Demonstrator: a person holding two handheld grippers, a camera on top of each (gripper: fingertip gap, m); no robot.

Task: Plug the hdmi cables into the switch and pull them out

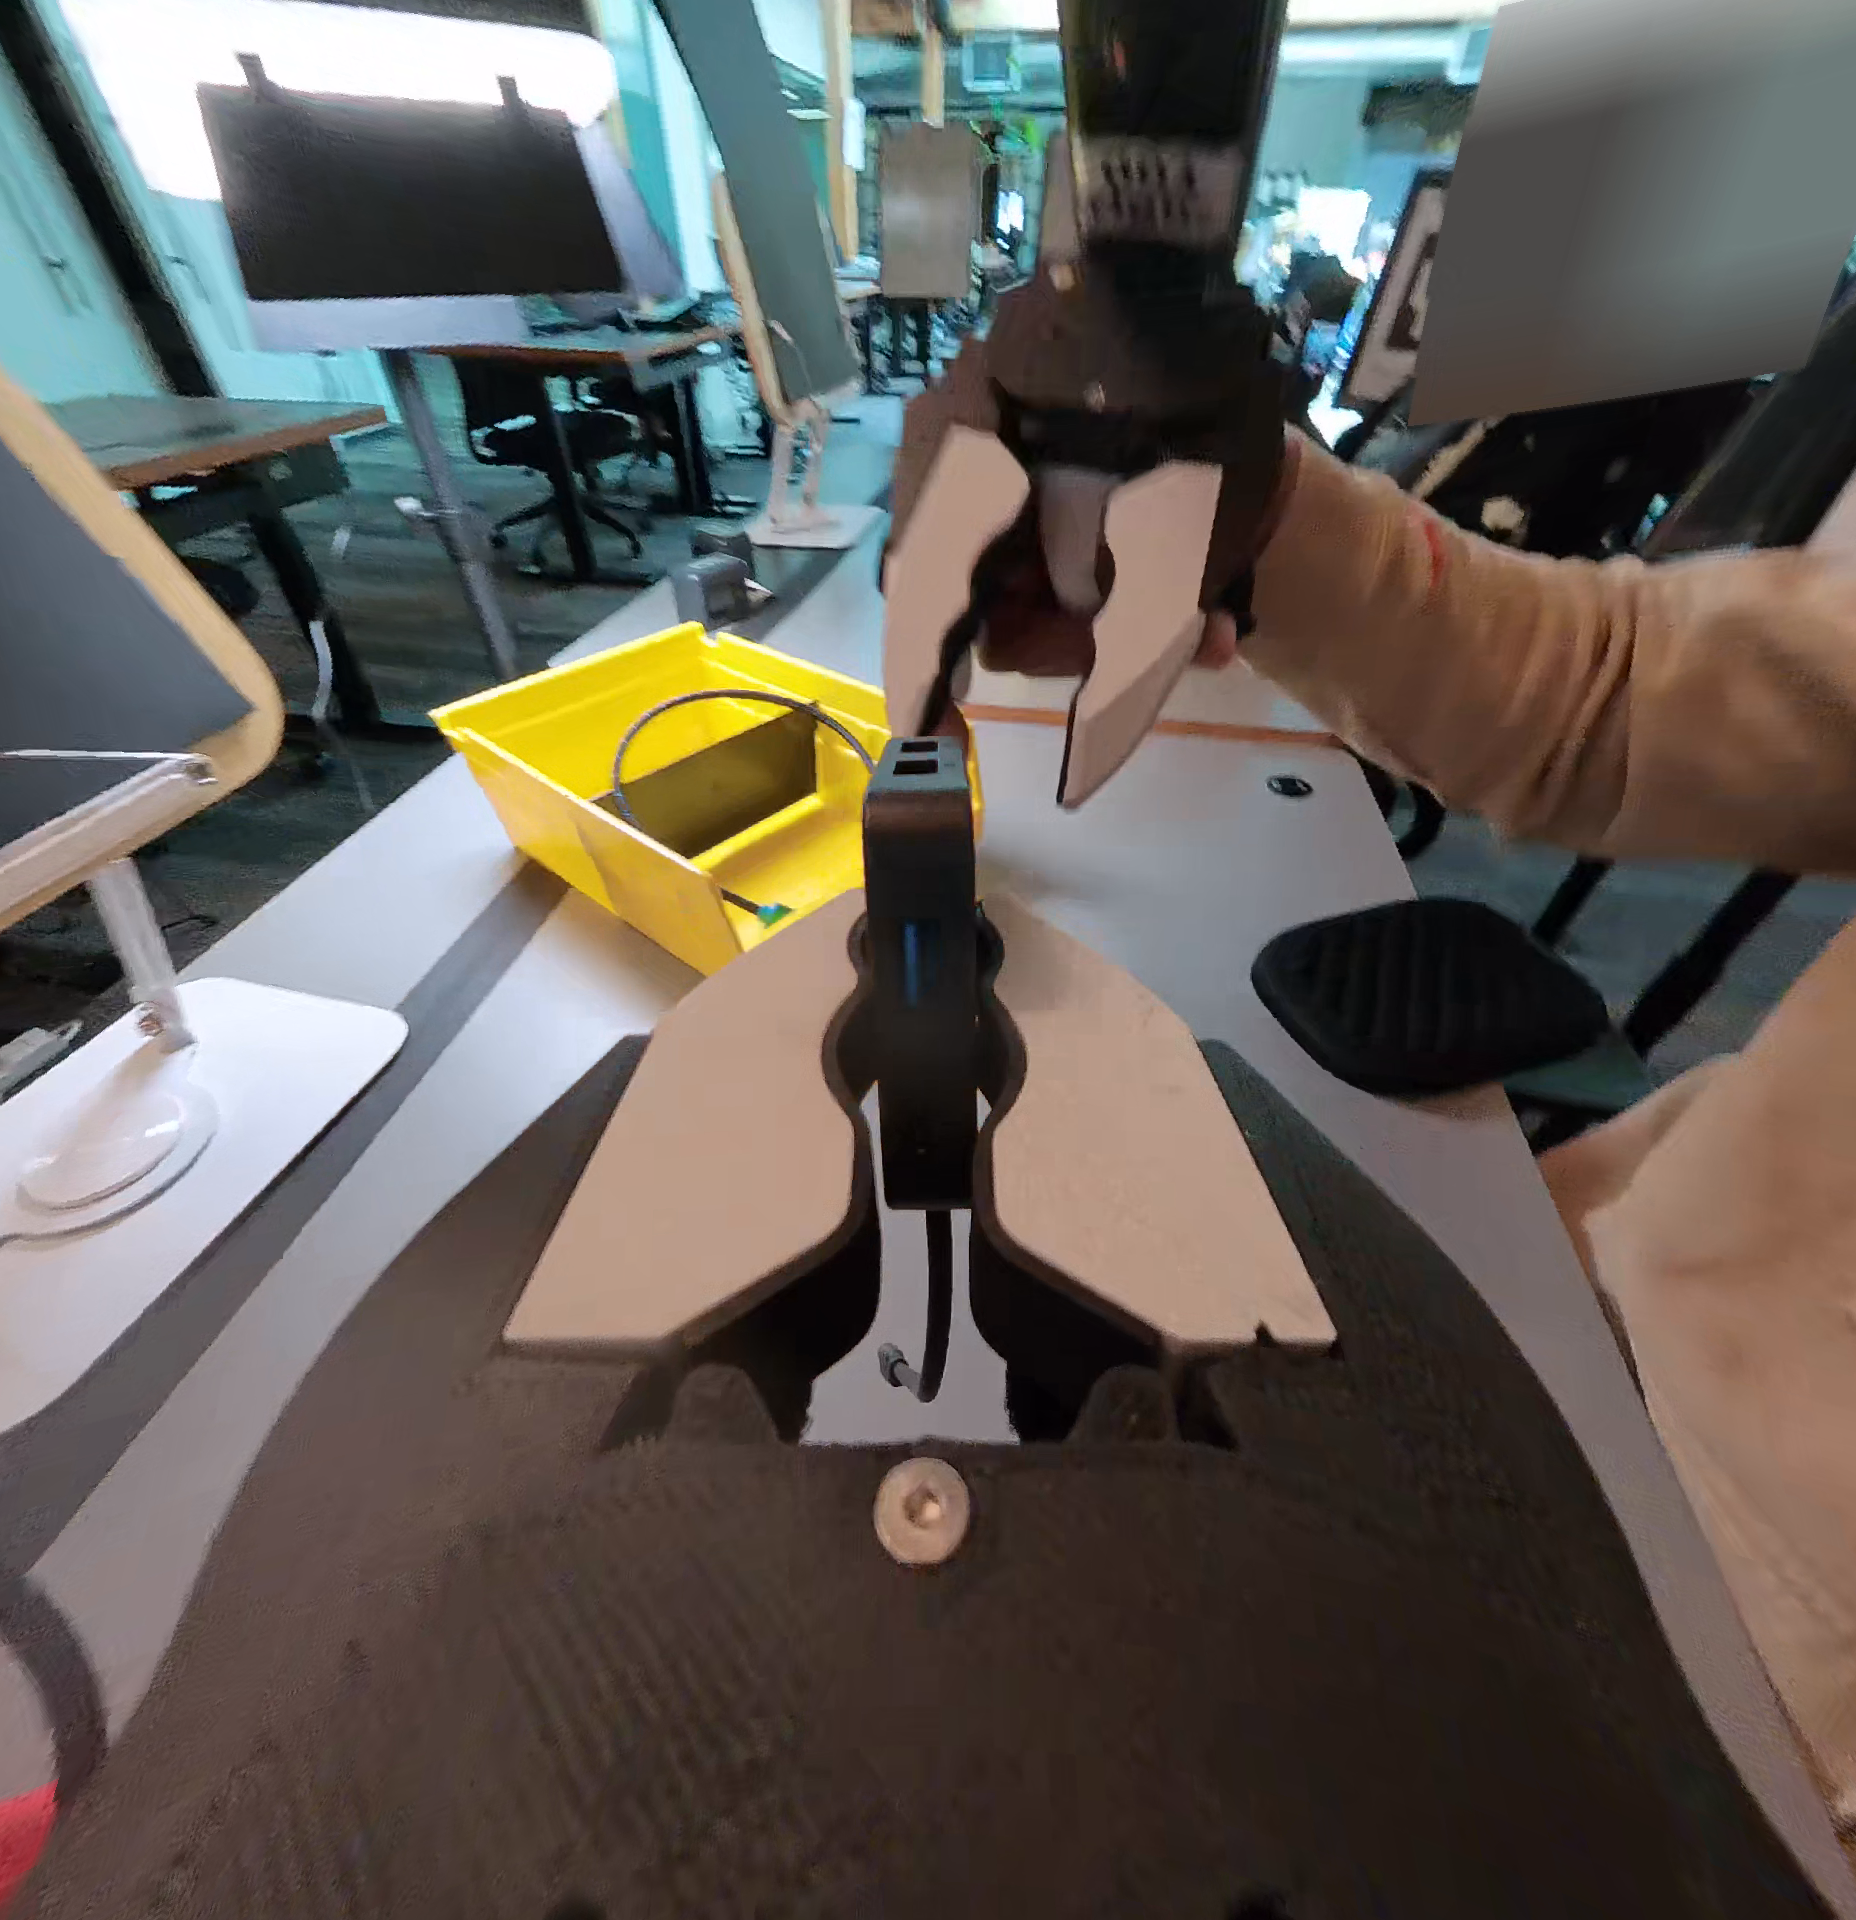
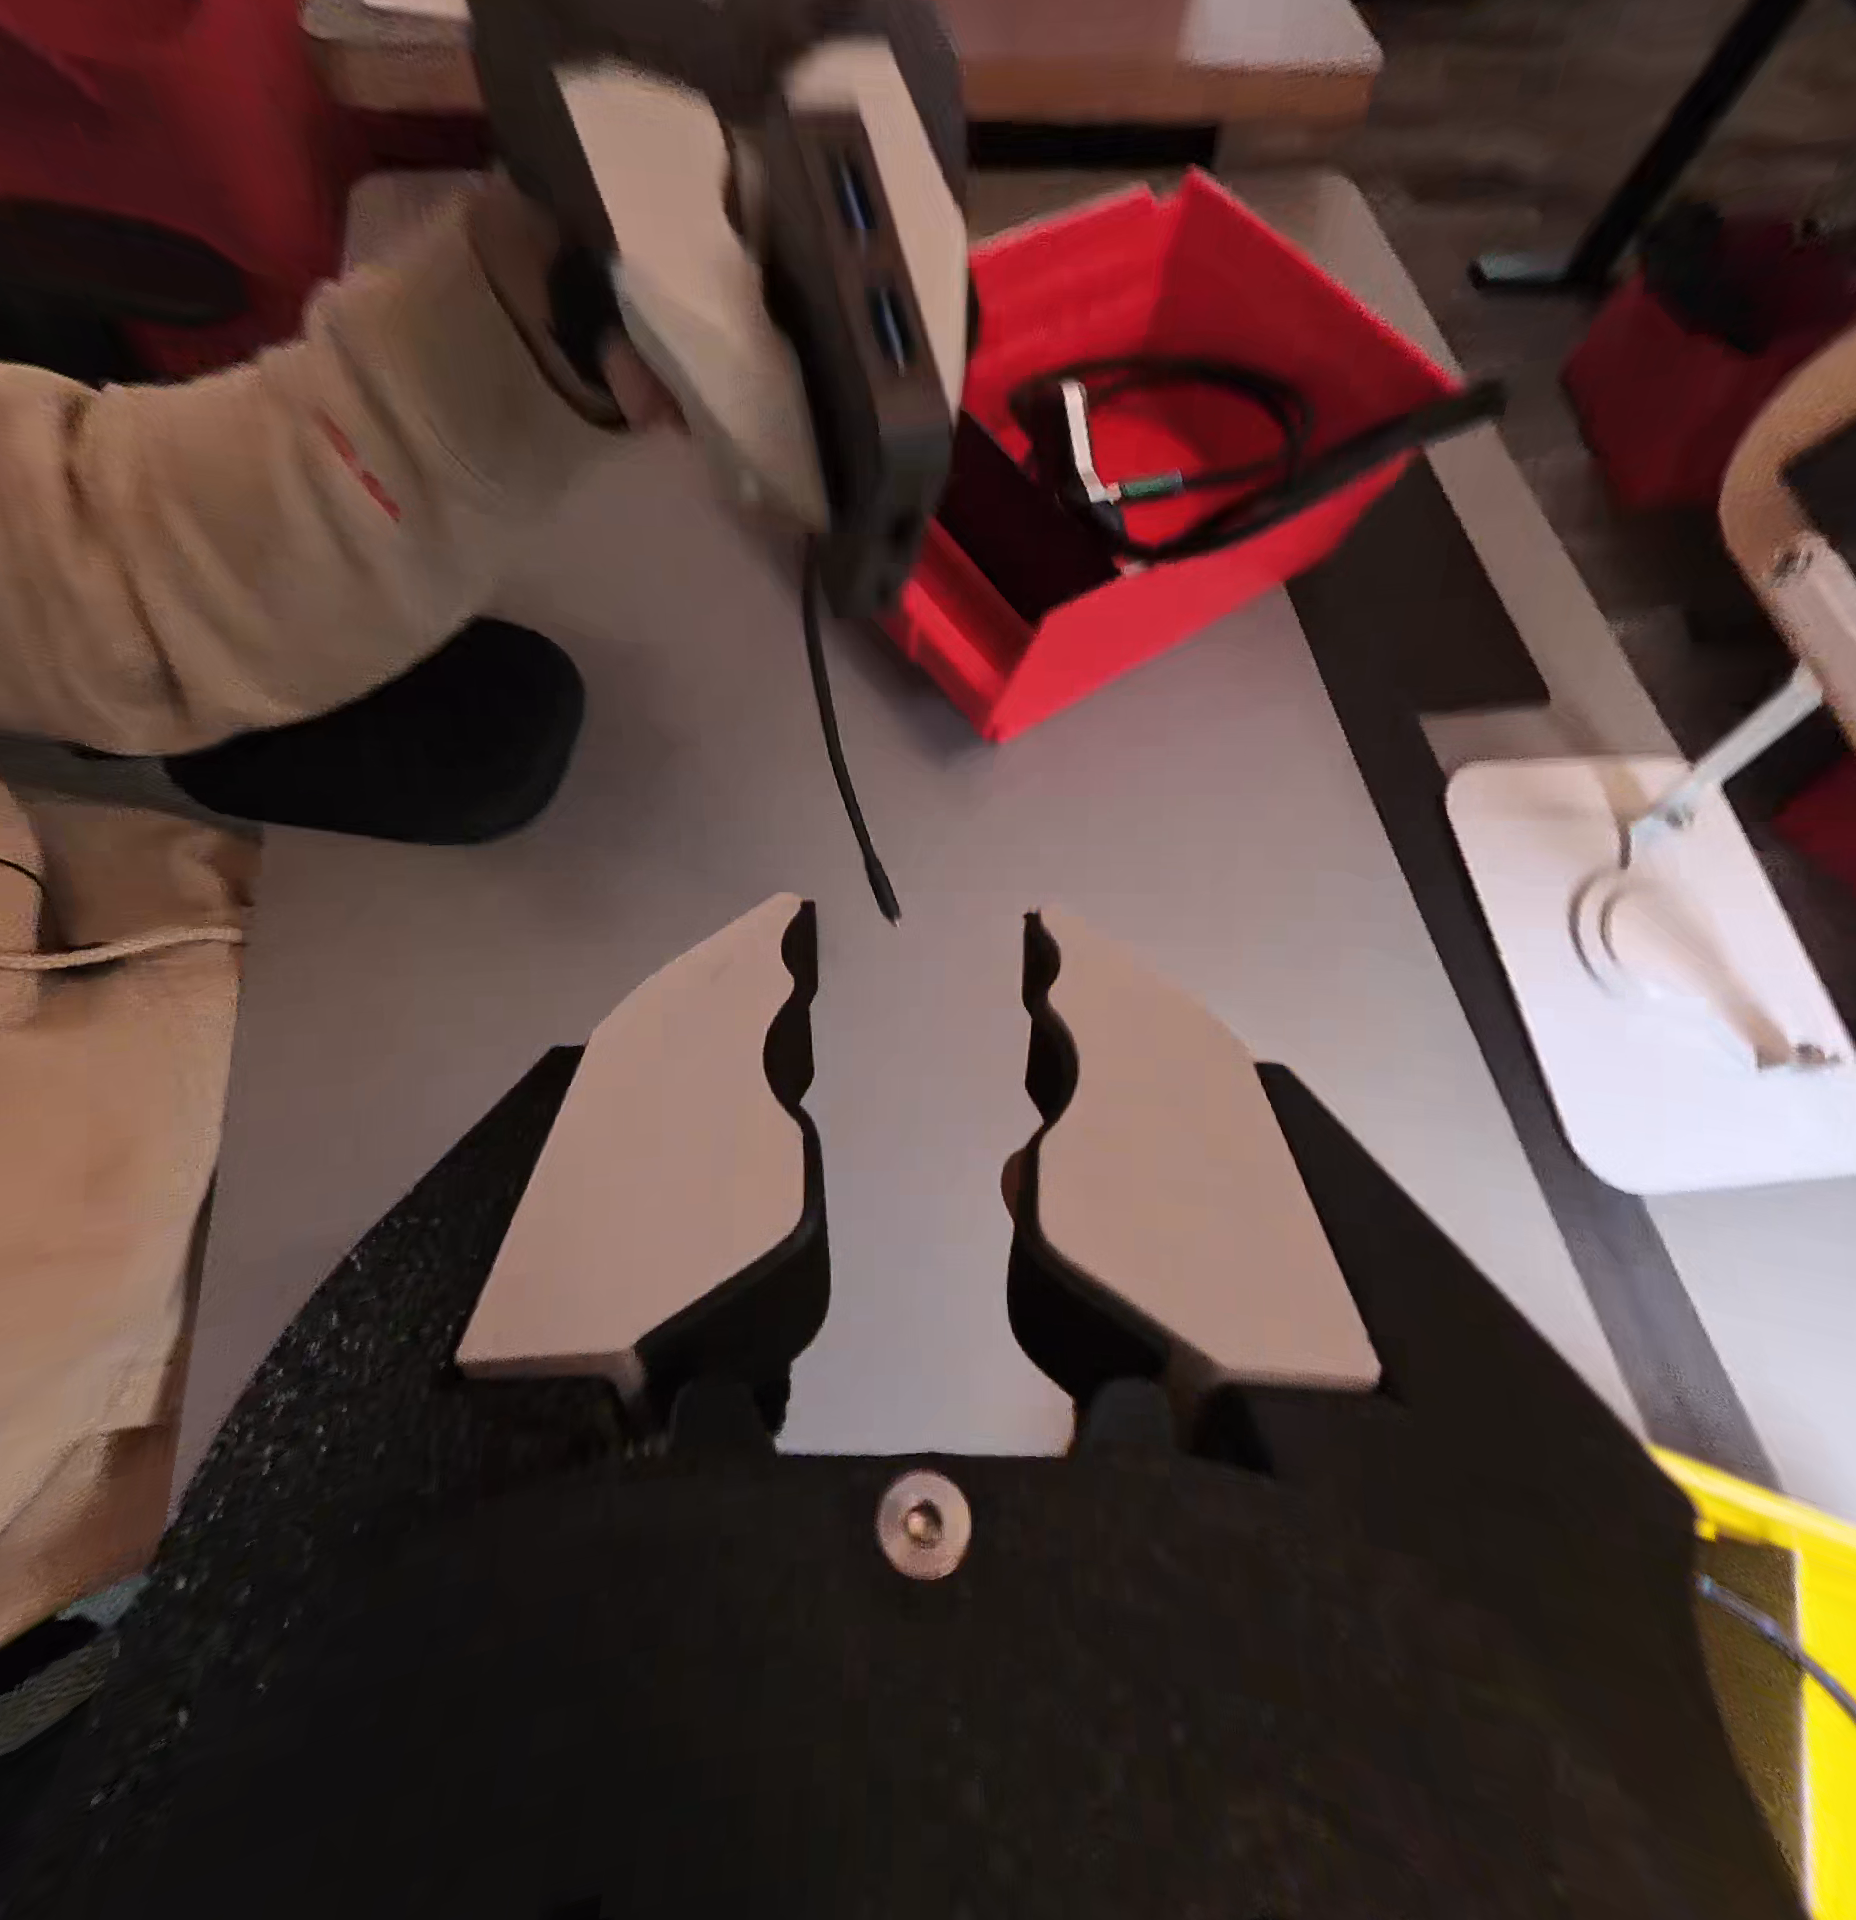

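Observation:
My left gripper (image 1: 922,920) is shut on a black switch (image 1: 919,831) and holds it edge-up above the grey table (image 1: 1163,862). Two empty ports on its far end face away. A short black lead (image 1: 936,1299) hangs from its near end. My right gripper (image 1: 991,753) hovers just beyond the switch, open and empty. In the right wrist view it (image 2: 916,920) is open over the table, with the switch (image 2: 882,343) and a finger (image 2: 695,291) of the left gripper at the top. Black coiled cables (image 2: 1215,416) lie in a red bin (image 2: 1215,270).
A yellow bin (image 1: 550,758) with a thin cable (image 1: 685,707) stands left of the switch; its corner shows in the right wrist view (image 2: 1817,1558). A white monitor stand base (image 1: 176,1091) (image 2: 1651,966) sits at the table's side. A black chair armrest (image 1: 1423,987) and beige sleeves are on the right.

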